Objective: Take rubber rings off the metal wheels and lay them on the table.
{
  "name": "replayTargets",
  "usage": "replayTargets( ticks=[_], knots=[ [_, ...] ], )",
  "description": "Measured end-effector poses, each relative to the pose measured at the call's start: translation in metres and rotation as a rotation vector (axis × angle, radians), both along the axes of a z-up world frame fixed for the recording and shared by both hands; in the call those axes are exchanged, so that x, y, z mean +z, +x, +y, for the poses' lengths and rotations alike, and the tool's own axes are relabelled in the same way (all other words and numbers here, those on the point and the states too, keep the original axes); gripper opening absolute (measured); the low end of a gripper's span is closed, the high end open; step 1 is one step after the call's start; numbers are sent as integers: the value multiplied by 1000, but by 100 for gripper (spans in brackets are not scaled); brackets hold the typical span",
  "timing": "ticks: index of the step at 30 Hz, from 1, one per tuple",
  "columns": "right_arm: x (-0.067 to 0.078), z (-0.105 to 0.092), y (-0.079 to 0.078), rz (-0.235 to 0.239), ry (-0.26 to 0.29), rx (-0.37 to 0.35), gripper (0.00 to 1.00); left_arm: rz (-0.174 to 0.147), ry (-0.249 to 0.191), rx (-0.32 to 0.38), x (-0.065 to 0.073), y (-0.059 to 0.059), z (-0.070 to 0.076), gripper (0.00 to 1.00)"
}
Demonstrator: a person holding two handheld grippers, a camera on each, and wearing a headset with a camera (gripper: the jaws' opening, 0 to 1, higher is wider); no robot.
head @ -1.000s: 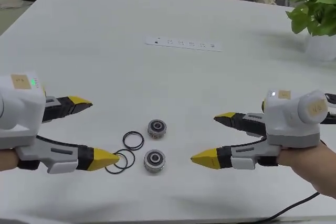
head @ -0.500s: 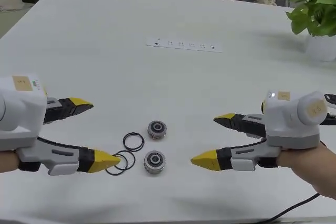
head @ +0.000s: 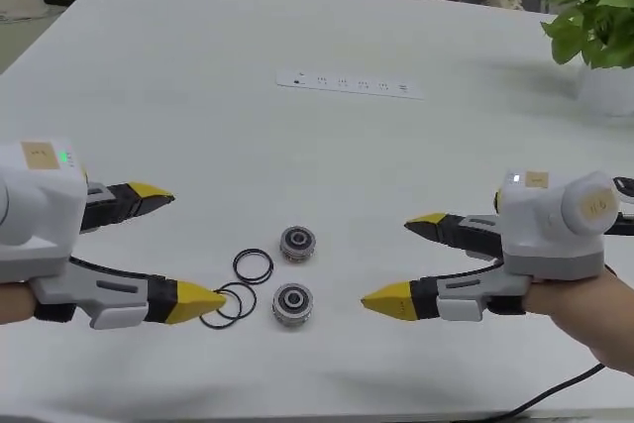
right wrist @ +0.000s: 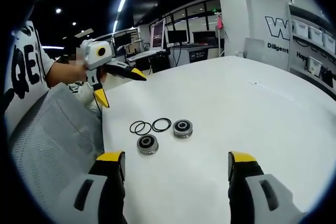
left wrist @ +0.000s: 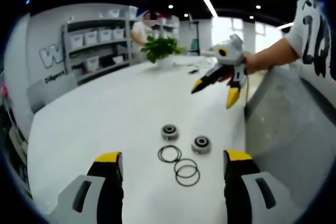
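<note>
three rubber rings (head: 252, 265) flat on table (head: 297, 146), just left of two metal wheels (head: 291, 301) | left gripper (head: 188, 247): jaws wide, empty, hovering left of rings | right gripper (head: 395, 259): jaws wide, empty, right of wheels | probably flanking to keep work clear

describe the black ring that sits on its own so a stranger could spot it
On the white table, between the left gripper and right gripper, sit two metal wheels. Just left of the farther wheel lies one black ring; unlike the two rings beside it, it overlaps nothing.
</note>
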State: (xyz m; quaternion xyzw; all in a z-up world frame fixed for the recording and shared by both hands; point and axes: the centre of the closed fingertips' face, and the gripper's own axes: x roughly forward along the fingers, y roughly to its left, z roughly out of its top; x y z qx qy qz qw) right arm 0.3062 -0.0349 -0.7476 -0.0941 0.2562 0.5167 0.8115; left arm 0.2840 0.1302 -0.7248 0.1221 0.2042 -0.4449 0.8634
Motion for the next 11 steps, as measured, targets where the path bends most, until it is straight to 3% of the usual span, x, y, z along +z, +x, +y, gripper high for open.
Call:
replayTargets(
  ticks=[11],
  knots=[
    [-2, -1, -1, 4, -8, -2, 78, 4, -1, -8, -1, 0, -2, 80]
  ],
)
